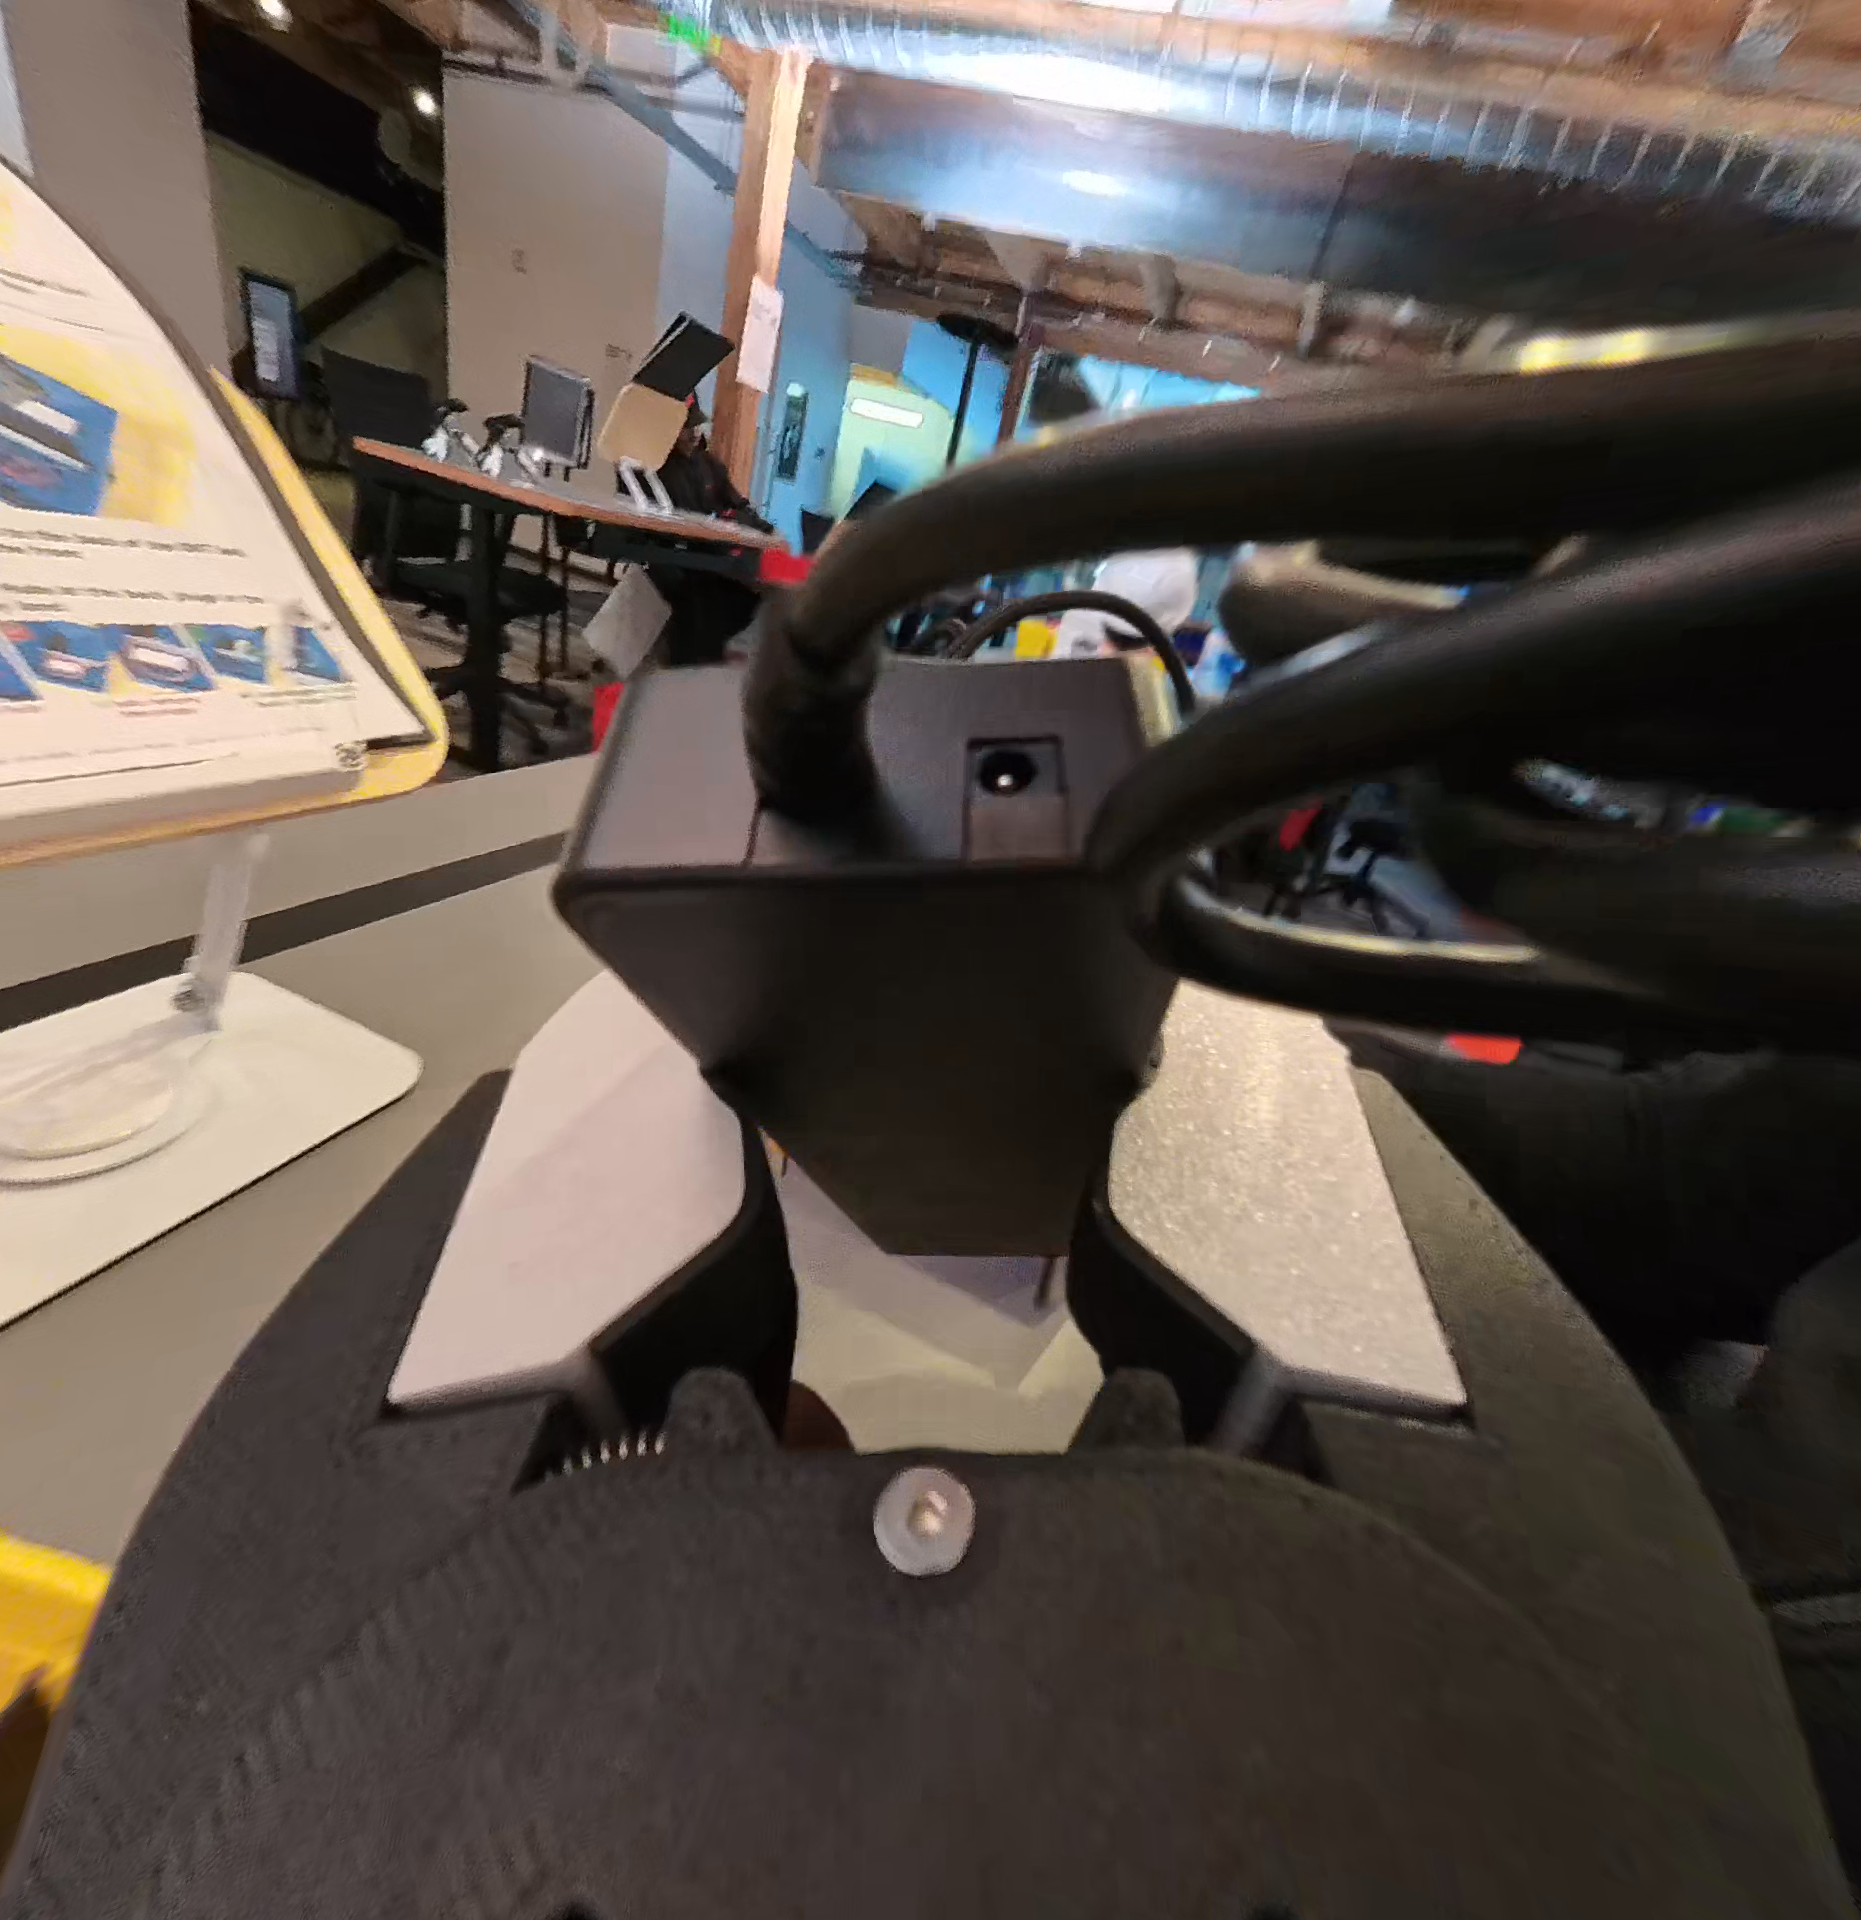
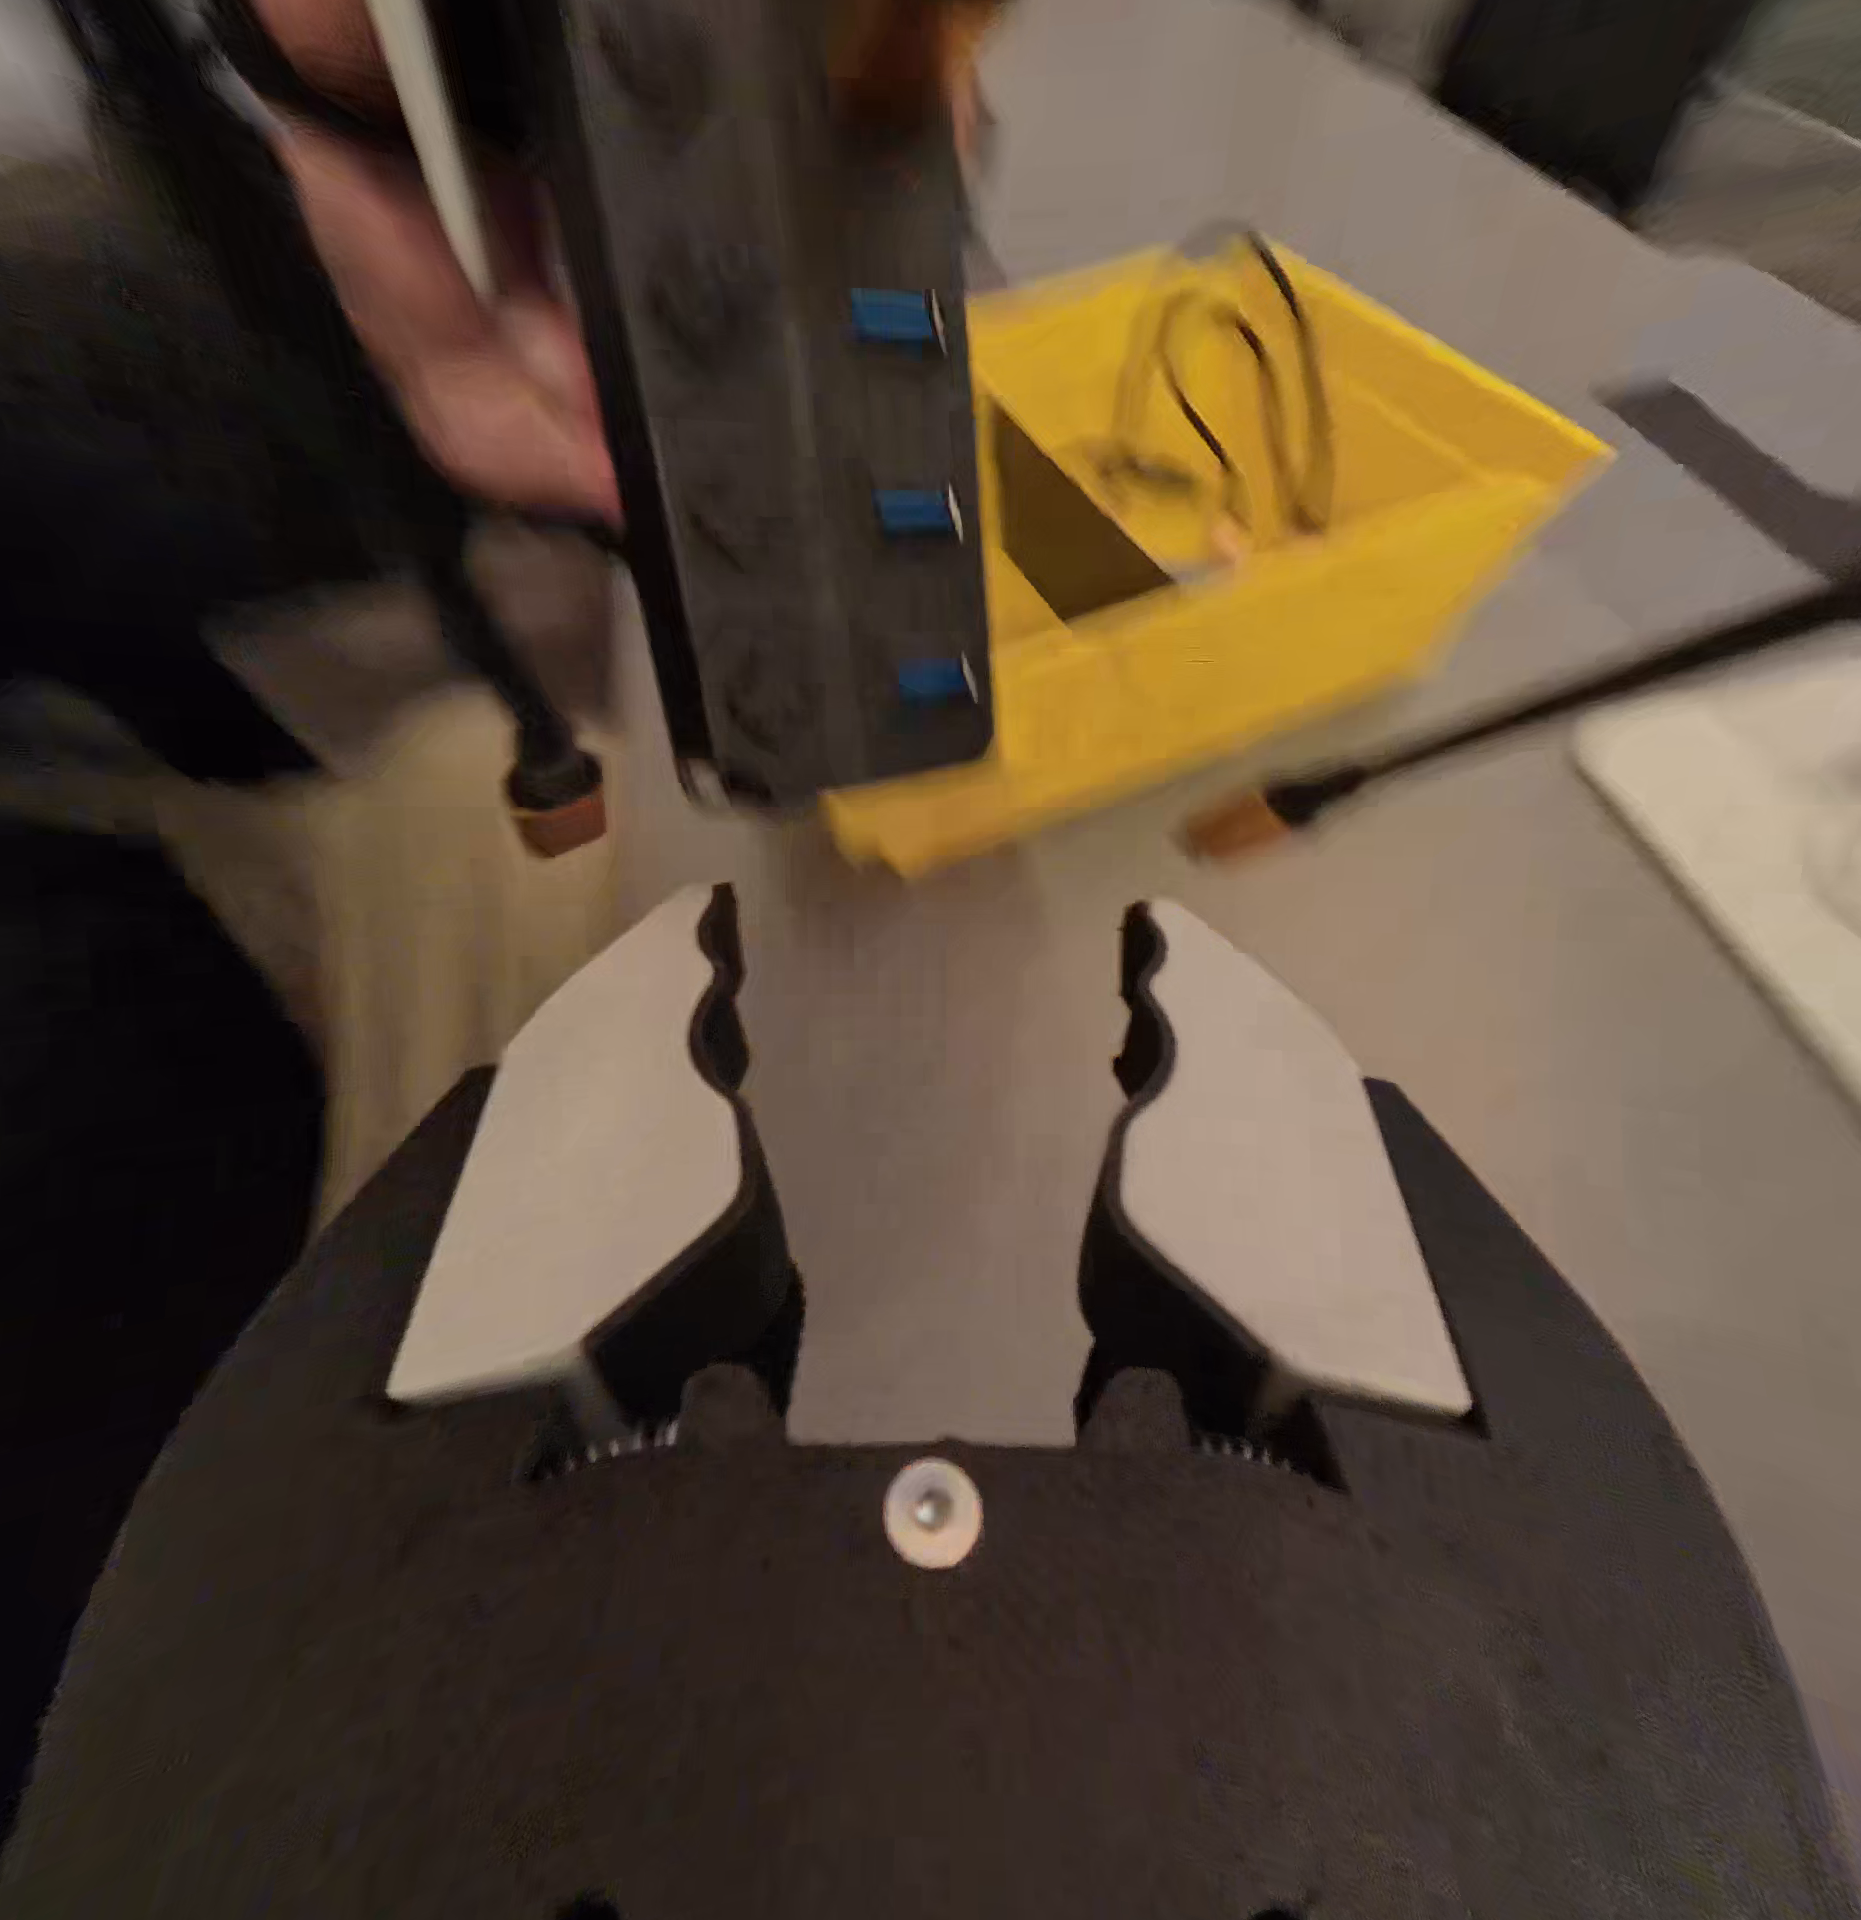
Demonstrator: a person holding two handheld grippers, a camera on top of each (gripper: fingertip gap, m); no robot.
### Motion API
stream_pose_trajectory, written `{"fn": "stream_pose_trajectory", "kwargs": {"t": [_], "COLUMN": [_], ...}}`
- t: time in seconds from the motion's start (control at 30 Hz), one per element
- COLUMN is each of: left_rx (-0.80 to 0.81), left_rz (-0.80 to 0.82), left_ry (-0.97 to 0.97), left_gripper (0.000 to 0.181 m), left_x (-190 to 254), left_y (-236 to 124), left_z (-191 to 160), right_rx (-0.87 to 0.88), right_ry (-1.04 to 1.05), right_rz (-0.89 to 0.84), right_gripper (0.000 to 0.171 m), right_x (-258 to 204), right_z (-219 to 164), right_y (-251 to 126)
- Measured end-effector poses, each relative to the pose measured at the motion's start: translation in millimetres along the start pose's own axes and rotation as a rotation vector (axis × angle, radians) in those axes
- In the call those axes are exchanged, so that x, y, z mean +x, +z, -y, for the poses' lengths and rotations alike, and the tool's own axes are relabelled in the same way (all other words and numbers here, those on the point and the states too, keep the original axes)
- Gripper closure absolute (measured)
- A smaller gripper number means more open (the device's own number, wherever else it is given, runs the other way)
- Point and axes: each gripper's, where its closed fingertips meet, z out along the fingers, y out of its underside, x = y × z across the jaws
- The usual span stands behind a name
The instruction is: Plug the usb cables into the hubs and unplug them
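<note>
My left gripper (image 1: pixel 921 1174) is shut on a black USB hub (image 1: pixel 884 935) and holds it end-on above the grey table. A thick black cable (image 1: pixel 1217 457) leaves the hub's end face next to a round power socket (image 1: pixel 1009 774) and loops off to the right. In the right wrist view the hub (image 2: pixel 791 468) hangs upright with blue ports (image 2: pixel 895 317) down its side. My right gripper (image 2: pixel 928 909) is open and empty just below the hub's lower end. Two cable ends with brown plugs hang or lie nearby, one on the left (image 2: pixel 557 805) and one on the right (image 2: pixel 1232 826).
A yellow bin (image 2: pixel 1269 644) with loose cables stands on the grey table (image 2: pixel 1321 1039) right behind the hub. A printed sheet on a stand (image 1: pixel 126 520) with a white base (image 1: pixel 230 1091) is at the left. A white pad (image 2: pixel 1736 831) lies at the right. A hand (image 2: pixel 438 343) is beside the hub. Across from one pair of fingers to the other is roughly 12 cm.
</note>
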Motion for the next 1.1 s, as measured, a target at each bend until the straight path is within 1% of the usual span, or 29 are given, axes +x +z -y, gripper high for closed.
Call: {"fn": "stream_pose_trajectory", "kwargs": {"t": [0.03,0.07,0.13,0.17,0.23,0.3,0.37,0.43,0.53,0.67,0.7,0.8,0.97,1.1], "left_rx": [-0.037,-0.06,-0.094,-0.118,-0.165,-0.206,-0.251,-0.302,-0.358,-0.407,-0.415,-0.463,-0.489,-0.47], "left_rz": [0.001,0.006,0.052,0.055,0.073,0.046,0.045,0.013,-0.011,-0.045,-0.051,-0.073,-0.101,-0.127], "left_ry": [0.013,0.015,0.046,0.06,0.079,0.085,0.108,0.133,0.14,0.139,0.131,0.126,0.121,0.094], "left_gripper": [0.115,0.115,0.115,0.118,0.118,0.118,0.118,0.118,0.118,0.118,0.116,0.116,0.117,0.117], "left_x": [-2,-5,-14,-16,-20,-16,-13,-4,6,15,17,22,29,33], "left_y": [-1,-3,-5,-5,-5,-3,-1,2,7,9,10,12,17,17], "left_z": [-3,-4,-6,-9,-14,-18,-22,-29,-39,-48,-49,-57,-68,-67], "right_rx": [-0.081,-0.099,-0.093,-0.069,-0.037,-0.04,-0.046,-0.069,-0.126,-0.193,-0.206,-0.234,-0.261,-0.27], "right_ry": [-0.073,-0.102,-0.118,-0.168,-0.317,-0.476,-0.662,-0.819,-0.98,-1.173,-1.198,-1.262,-1.309,-1.305], "right_rz": [-0.066,-0.095,-0.184,-0.253,-0.407,-0.481,-0.518,-0.544,-0.556,-0.598,-0.587,-0.591,-0.574,-0.597], "right_gripper": [0.105,0.112,0.127,0.134,0.148,0.149,0.146,0.14,0.144,0.15,0.151,0.159,0.161,0.163], "right_x": [6,7,17,23,31,25,13,3,-4,-7,-8,-7,-8,-10], "right_z": [-8,-7,-1,6,23,40,57,69,77,78,75,69,60,60], "right_y": [-10,-23,-51,-66,-91,-98,-90,-72,-44,-24,-19,-11,-4,-8]}}
